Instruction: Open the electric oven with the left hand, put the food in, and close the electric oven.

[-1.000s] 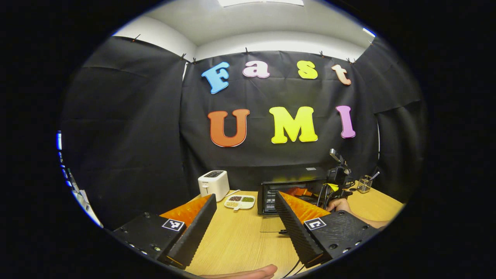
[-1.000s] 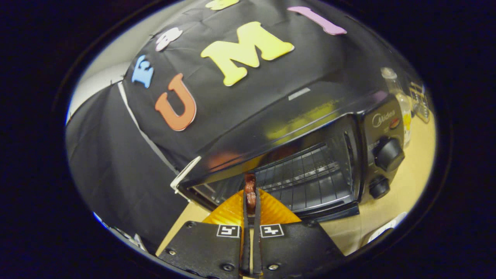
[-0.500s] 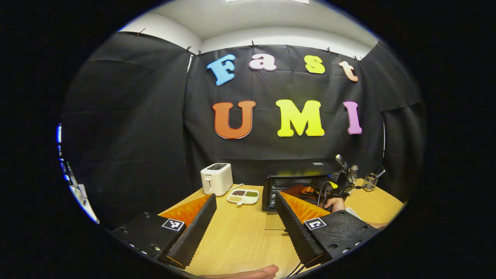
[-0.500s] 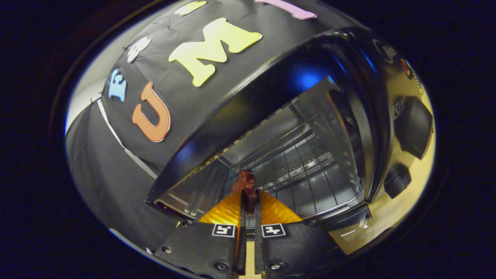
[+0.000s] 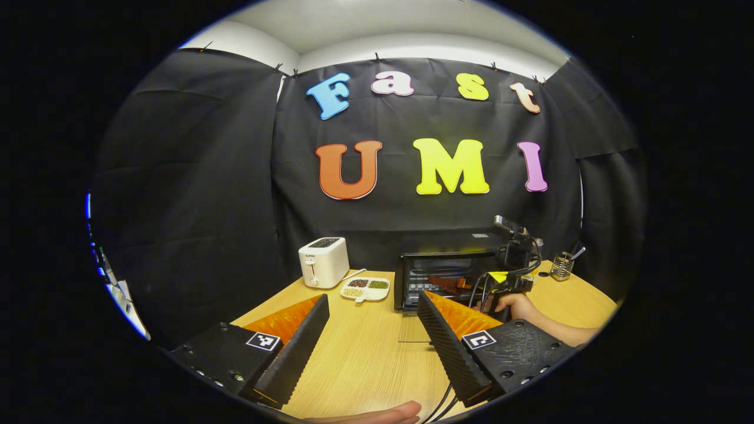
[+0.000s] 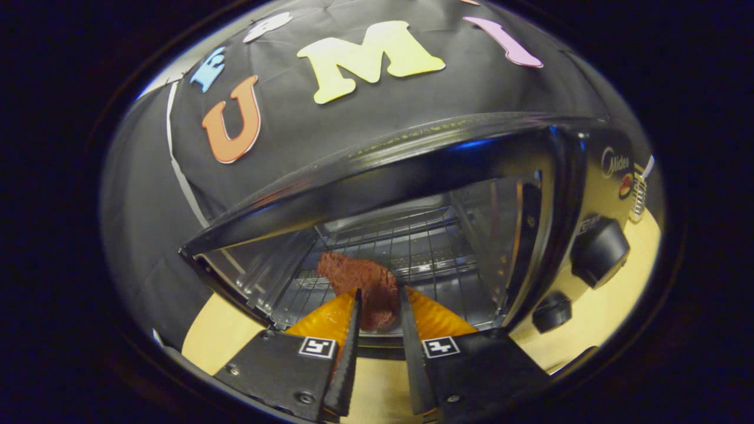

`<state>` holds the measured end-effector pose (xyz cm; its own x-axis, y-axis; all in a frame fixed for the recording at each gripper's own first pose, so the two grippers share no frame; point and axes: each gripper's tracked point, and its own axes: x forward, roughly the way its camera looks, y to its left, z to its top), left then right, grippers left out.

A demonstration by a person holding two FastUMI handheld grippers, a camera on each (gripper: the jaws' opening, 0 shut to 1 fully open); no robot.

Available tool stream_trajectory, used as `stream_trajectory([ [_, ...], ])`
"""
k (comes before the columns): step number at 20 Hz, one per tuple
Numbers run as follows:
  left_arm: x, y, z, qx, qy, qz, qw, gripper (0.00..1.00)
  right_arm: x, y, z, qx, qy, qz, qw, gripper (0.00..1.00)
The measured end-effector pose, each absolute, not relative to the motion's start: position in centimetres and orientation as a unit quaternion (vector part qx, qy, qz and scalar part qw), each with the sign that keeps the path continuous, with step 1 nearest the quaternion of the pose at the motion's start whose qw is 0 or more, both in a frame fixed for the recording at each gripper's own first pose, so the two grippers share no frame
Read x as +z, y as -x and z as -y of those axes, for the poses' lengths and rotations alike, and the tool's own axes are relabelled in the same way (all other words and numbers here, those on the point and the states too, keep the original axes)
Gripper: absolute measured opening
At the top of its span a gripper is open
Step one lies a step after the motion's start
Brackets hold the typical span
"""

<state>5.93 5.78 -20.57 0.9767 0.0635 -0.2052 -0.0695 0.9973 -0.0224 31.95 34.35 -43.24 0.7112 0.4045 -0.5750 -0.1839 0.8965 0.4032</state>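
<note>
right gripper [image 6: 378, 294] jaws parted | food [image 6: 360, 287] released, flat on oven [image 6: 412, 194] rack

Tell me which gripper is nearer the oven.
Right. The right gripper is at the oven mouth, by the meat. The left gripper hangs back over the table, open.

L gripper [image 5: 371, 330] fingers apart above table [image 5: 365, 365]; oven [image 5: 447, 277] open.
</note>
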Motion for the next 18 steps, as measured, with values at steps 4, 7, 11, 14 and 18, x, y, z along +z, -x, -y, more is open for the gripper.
stream_trajectory([
  [4,-20.9,-5.5,-5.4,0.031,0.012,-0.112,0.993,0.96,-42.6,-31.6,-32.1,0.153,-0.152,-0.347,0.913,0.64],
  [7,-21.0,-5.2,-4.3,0.018,0.009,-0.112,0.994,0.96,-41.4,-29.5,-30.5,0.155,-0.135,-0.352,0.913,0.75],
  [11,-22.1,-5.0,-2.7,0.002,0.002,-0.119,0.993,0.96,-38.7,-25.7,-29.0,0.178,-0.125,-0.343,0.914,0.83],
  [14,-22.7,-5.2,-1.1,-0.014,0.019,-0.13,0.991,0.96,-36.0,-23.4,-27.4,0.181,-0.101,-0.316,0.926,0.87],
  [18,-24.7,-6.0,1.3,-0.045,0.035,-0.149,0.987,0.96,-31.4,-19.4,-26.0,0.184,-0.08,-0.274,0.941,0.93],
])
